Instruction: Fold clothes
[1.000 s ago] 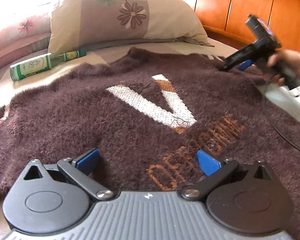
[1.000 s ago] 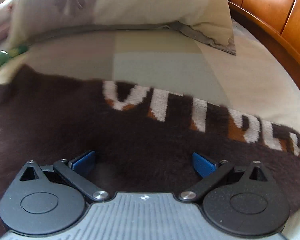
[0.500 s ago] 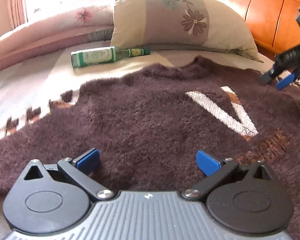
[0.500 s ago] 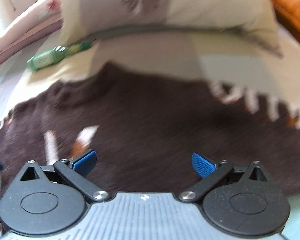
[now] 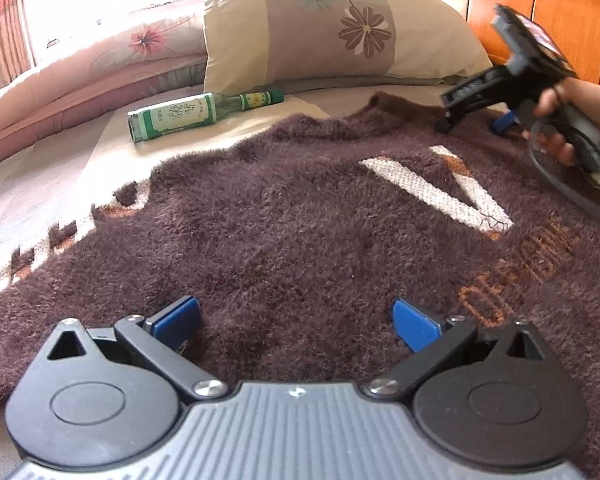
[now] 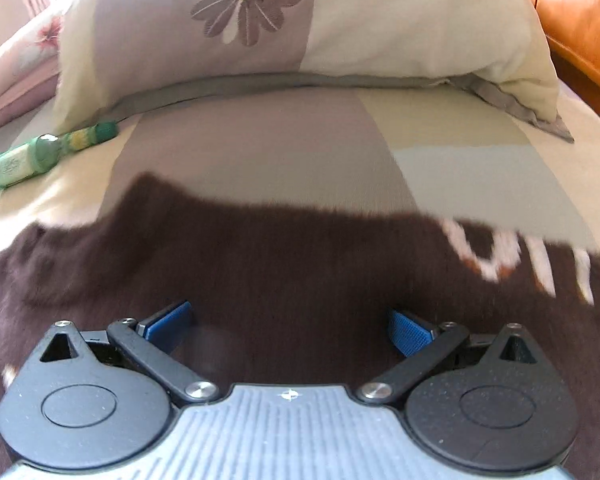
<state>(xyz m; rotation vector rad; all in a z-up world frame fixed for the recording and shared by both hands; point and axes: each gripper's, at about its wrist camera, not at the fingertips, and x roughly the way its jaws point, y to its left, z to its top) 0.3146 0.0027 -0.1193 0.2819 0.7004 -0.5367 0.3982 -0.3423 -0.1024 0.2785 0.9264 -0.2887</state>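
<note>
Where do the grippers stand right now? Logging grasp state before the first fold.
Left gripper: open, holding nothing, over the brown sweater.
Right gripper: open, holding nothing, over the sweater's far edge.

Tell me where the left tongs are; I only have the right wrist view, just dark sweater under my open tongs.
Observer: The left tongs are open, low over the front of the sweater, gripping nothing.
Operator: Where on the garment am I?
Observer: Your right tongs are at its far edge, toward the pillow, beyond a big white V.
Operator: Anything out to the left?
Observer: A patterned sleeve lies spread out leftward, unfolded.
</note>
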